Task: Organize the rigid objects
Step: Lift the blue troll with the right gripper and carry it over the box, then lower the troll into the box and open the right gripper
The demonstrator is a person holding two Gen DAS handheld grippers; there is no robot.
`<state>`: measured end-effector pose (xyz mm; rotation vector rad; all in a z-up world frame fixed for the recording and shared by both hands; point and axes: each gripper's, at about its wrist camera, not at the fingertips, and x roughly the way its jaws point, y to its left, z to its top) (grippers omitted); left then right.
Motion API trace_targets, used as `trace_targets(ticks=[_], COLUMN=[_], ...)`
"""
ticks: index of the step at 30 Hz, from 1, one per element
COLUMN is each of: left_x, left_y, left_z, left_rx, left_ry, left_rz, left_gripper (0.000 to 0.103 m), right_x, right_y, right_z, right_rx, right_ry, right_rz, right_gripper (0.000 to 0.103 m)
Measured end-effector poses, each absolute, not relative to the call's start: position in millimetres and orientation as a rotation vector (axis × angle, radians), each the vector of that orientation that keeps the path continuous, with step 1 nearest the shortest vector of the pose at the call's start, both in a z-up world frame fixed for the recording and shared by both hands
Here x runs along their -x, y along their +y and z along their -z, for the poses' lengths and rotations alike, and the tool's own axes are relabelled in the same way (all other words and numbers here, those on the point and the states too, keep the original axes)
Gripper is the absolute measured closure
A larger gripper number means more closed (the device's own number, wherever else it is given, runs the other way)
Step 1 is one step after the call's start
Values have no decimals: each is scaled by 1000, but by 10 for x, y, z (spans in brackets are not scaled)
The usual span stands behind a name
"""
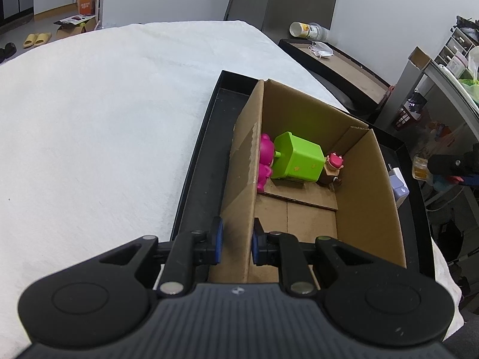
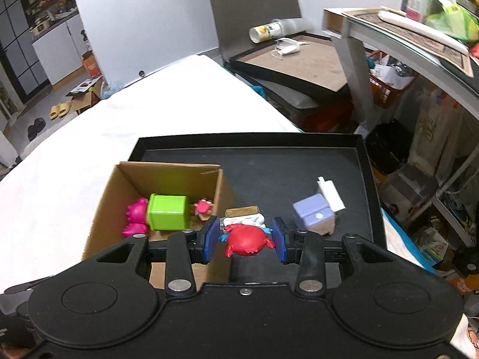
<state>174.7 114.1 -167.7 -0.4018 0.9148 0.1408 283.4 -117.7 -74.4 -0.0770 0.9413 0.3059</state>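
Observation:
A cardboard box stands in a black tray on a white cloth. Inside it lie a green cube toy, a pink bear figure and a small pink-headed figure. My left gripper is shut on the box's left wall. My right gripper is shut on a red crab toy, held above the tray just right of the box. The green cube also shows in the right wrist view.
A purple block with a white piece and a small wooden and white item lie in the tray. Right of the table stand a low bench with a cup and mask, and cluttered shelves.

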Motion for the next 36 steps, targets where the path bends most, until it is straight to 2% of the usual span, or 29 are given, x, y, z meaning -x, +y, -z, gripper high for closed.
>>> trace_targets(ticks=[12, 36], left_x=[-1713, -1697], left_y=[1145, 1221], left_z=[1602, 1652], left_rx=[405, 443], left_ry=[883, 873], left_rz=[-131, -106], left_gripper=[86, 87], right_x=[-2746, -2818], right_y=[-770, -202], right_z=[769, 1245], right_rx=[110, 80], right_ry=[953, 1072], right_rz=[-373, -453], right_gripper=[65, 64])
